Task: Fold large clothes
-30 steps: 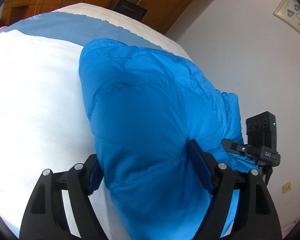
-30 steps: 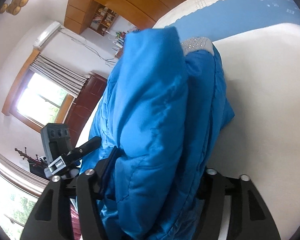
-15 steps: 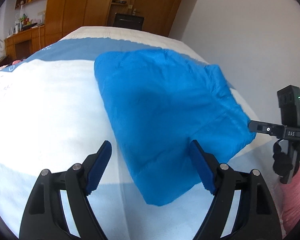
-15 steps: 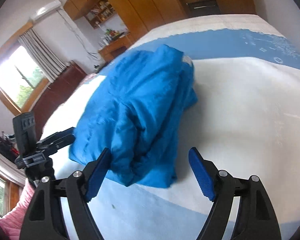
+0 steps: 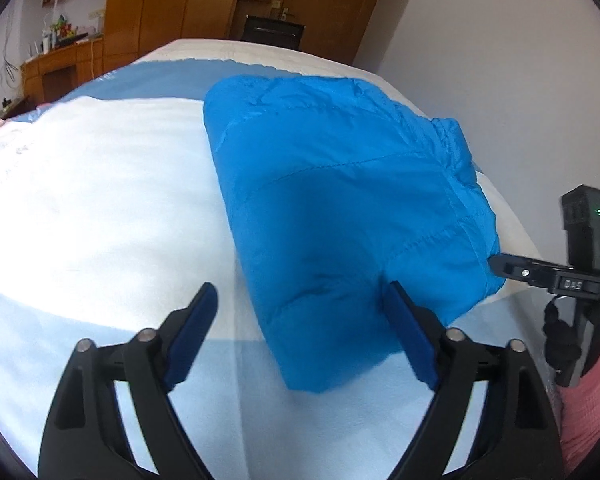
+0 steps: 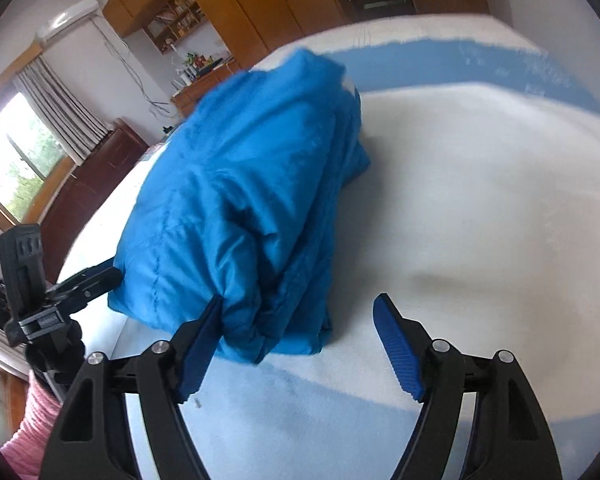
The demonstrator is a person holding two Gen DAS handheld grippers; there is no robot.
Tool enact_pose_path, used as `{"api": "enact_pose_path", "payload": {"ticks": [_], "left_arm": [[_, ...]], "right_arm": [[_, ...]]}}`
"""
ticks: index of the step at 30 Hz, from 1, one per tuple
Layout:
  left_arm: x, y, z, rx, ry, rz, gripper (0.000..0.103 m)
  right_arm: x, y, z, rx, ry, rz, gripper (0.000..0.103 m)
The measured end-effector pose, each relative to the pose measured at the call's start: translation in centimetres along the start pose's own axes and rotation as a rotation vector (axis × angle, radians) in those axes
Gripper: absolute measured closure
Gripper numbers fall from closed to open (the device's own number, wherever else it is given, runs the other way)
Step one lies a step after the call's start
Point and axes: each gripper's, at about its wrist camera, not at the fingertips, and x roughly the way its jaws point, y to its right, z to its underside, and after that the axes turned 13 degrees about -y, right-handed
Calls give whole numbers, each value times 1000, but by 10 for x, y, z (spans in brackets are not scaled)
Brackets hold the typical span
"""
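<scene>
Change: a second ago both tongs were closed on the blue jacket (image 5: 340, 208); they have since let go and pulled back, and it now lies on the bed (image 5: 80, 200) on its own.
Left tongs (image 5: 302, 332): jaws opening, wide apart, holding nothing; the jacket's near corner sits between them, and the right pad (image 5: 410, 344) looks to lie against the fabric without pinching it.
Right tongs (image 6: 300, 350): jaws opening, holding nothing; the left pad (image 6: 198, 350) is beside the bundle's near end, the other pad over bare bed cover.
Jacket: a thick folded bundle on the white part of the bed, toward the wall side, its near end just at the pale blue band.
Task meaning: the fold seems made and released; from the right wrist view the layers at the open side look uneven, though blur makes that hard to judge.
Around: wooden wardrobes (image 5: 172, 8) and a desk behind the bed, a window (image 6: 16, 156) to one side, a pink sleeve (image 5: 584, 416) at the edge.
In the way: nothing else lies on the bed; each tongs shows in the other's view, close beside the bundle.
</scene>
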Motion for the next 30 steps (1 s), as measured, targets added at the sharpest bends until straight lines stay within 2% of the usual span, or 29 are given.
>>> {"api": "enact_pose_path", "payload": {"ticks": [5,10,16,24,30], "left_arm": [[-21,12,15,-13,23,-86,8],[-35,26,33,-10,40,-204,6],[-50,32,55,-39,23,-178,6],[-66,40,71,-36,28,-208,6],[-79,46,83,-36,42,-212,6]], "right_arm": [[-27,-31,29,-26,26,90,5],[-34,-61,52,-47,4,172,4],[-41,-86,77,-80,32,210,4],[-51,-106,90,-90,44,215,4],[-58,-115,96,-92,70,260,4]]}}
